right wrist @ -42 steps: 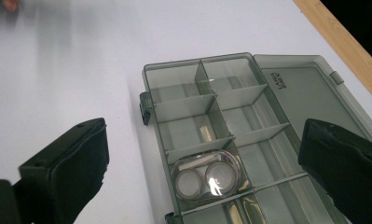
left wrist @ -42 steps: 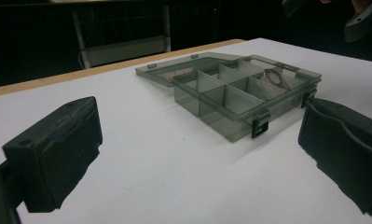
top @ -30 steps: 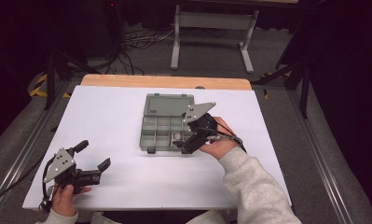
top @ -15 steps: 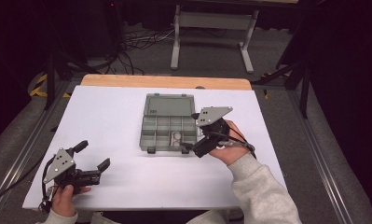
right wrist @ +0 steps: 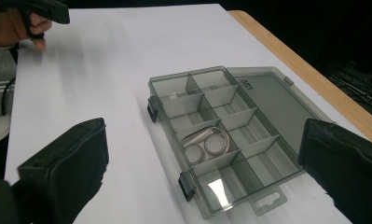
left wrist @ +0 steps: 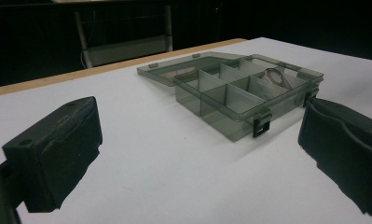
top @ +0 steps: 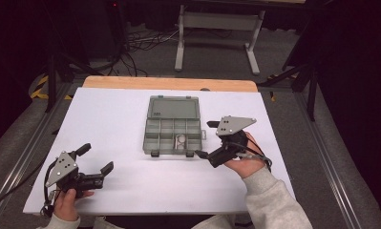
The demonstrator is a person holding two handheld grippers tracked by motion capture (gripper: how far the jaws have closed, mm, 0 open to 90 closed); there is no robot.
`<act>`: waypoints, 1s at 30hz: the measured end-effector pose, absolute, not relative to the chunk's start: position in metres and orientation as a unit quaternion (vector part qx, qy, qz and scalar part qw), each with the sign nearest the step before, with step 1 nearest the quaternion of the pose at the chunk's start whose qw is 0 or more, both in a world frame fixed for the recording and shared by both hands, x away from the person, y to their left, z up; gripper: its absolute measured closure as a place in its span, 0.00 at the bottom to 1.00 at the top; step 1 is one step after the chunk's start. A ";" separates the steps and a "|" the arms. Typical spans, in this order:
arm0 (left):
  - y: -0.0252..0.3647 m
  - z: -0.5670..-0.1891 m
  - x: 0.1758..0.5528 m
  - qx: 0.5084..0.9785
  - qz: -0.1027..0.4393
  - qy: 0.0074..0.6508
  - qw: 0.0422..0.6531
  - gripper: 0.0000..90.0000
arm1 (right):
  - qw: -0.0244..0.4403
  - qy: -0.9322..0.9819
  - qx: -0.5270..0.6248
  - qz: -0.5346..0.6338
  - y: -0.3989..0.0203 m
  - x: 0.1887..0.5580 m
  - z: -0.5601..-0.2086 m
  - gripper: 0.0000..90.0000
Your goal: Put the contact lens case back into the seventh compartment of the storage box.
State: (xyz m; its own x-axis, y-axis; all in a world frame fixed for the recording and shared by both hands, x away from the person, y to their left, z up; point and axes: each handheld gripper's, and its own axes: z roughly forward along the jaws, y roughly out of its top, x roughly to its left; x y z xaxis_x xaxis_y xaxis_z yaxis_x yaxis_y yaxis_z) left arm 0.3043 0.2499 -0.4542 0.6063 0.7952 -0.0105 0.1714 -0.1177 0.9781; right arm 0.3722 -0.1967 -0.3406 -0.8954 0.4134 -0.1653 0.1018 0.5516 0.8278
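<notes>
The right claw (top: 204,139) is released: its two black jaws stand wide apart and grasp nothing. It is held by the right hand (top: 243,160) just beside the right edge of the organiser box (top: 173,136), with one jaw near the box's front right corner and the other near its right wall. In the right gripper view the jaws rise at either side of the frame, with the box between them farther off.

The left claw (top: 96,159) is also released, jaws spread and grasping nothing. The left hand (top: 66,200) holds it low at the near left part of the worktop (top: 116,119), well apart from the box. In the left gripper view the claw points toward the box across bare white surface.

The organiser box is translucent grey-green plastic and lies flat near the middle of the worktop. Its lid (top: 174,108) is folded fully open and rests flat on the worktop on the far side of the tray. The tray is split by thin walls into a grid of compartments. Two black latches (right wrist: 187,185) sit on the front wall.

Metal rings (right wrist: 207,145) lie in one compartment of the front row, toward the right end of the tray as seen in the high view. Their exact count cannot be told.

The worktop is white with a wooden strip (top: 169,84) along its far edge.
</notes>
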 end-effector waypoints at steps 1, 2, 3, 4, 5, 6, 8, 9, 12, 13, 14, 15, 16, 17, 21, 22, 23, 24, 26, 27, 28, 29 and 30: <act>0.250 -0.454 0.304 0.695 0.276 0.348 0.566 0.00 | 0.173 0.859 0.155 0.456 -0.200 0.370 -0.342 0.02; 0.250 -0.454 0.305 0.693 0.276 0.349 0.567 0.00 | 0.173 0.859 0.155 0.456 -0.200 0.370 -0.342 0.02; 0.250 -0.454 0.304 0.694 0.275 0.349 0.567 0.00 | 0.172 0.858 0.157 0.459 -0.202 0.369 -0.343 0.02; 0.249 -0.454 0.304 0.694 0.275 0.349 0.567 0.00 | 0.171 0.857 0.160 0.459 -0.204 0.368 -0.344 0.03; 0.249 -0.454 0.304 0.694 0.276 0.348 0.566 0.00 | 0.171 0.856 0.162 0.460 -0.206 0.367 -0.345 0.02; 0.249 -0.454 0.304 0.694 0.276 0.348 0.566 0.00 | 0.170 0.855 0.165 0.462 -0.207 0.366 -0.347 0.03; 0.249 -0.455 0.305 0.694 0.275 0.348 0.566 0.00 | 0.170 0.851 0.169 0.467 -0.210 0.364 -0.349 0.02; 0.249 -0.455 0.305 0.694 0.276 0.349 0.566 0.00 | 0.170 0.850 0.170 0.469 -0.212 0.363 -0.351 0.02; 0.249 -0.454 0.305 0.694 0.276 0.349 0.566 0.00 | 0.170 0.844 0.177 0.476 -0.217 0.360 -0.355 0.02; 0.250 -0.454 0.305 0.693 0.276 0.350 0.566 0.00 | 0.170 0.843 0.179 0.478 -0.219 0.359 -0.356 0.02; 0.250 -0.454 0.305 0.693 0.277 0.350 0.566 0.00 | 0.173 0.840 0.181 0.482 -0.223 0.356 -0.359 0.02; 0.250 -0.454 0.305 0.693 0.277 0.350 0.566 0.00 | 0.173 0.840 0.181 0.482 -0.223 0.356 -0.359 0.02; 0.250 -0.454 0.305 0.693 0.277 0.350 0.566 0.00 | 0.172 0.837 0.186 0.486 -0.227 0.354 -0.362 0.02; 0.250 -0.454 0.305 0.693 0.277 0.350 0.566 0.00 | 0.172 0.837 0.186 0.486 -0.227 0.354 -0.362 0.02; 0.249 -0.454 0.305 0.693 0.278 0.350 0.566 0.00 | 0.169 0.832 0.196 0.490 -0.235 0.350 -0.370 0.02; 0.249 -0.455 0.305 0.693 0.278 0.350 0.566 0.00 | 0.168 0.829 0.200 0.494 -0.238 0.348 -0.374 0.02; 0.249 -0.455 0.305 0.693 0.278 0.350 0.566 0.00 | 0.168 0.828 0.202 0.496 -0.240 0.347 -0.376 0.02; 0.249 -0.455 0.305 0.693 0.278 0.350 0.566 0.00 | 0.168 0.828 0.202 0.496 -0.240 0.347 -0.376 0.02; 0.249 -0.455 0.305 0.693 0.277 0.350 0.566 0.00 | 0.166 0.825 0.207 0.500 -0.244 0.346 -0.380 0.03; 0.249 -0.455 0.305 0.693 0.277 0.350 0.565 0.00 | 0.162 0.824 0.212 0.500 -0.246 0.345 -0.384 0.02; 0.248 -0.455 0.305 0.694 0.277 0.350 0.566 0.00 | 0.162 0.824 0.212 0.500 -0.246 0.345 -0.384 0.02; 0.248 -0.455 0.305 0.693 0.277 0.349 0.566 0.00 | 0.162 0.824 0.214 0.500 -0.248 0.344 -0.386 0.03; 0.248 -0.455 0.305 0.693 0.277 0.350 0.566 0.00 | 0.160 0.823 0.216 0.500 -0.248 0.344 -0.388 0.02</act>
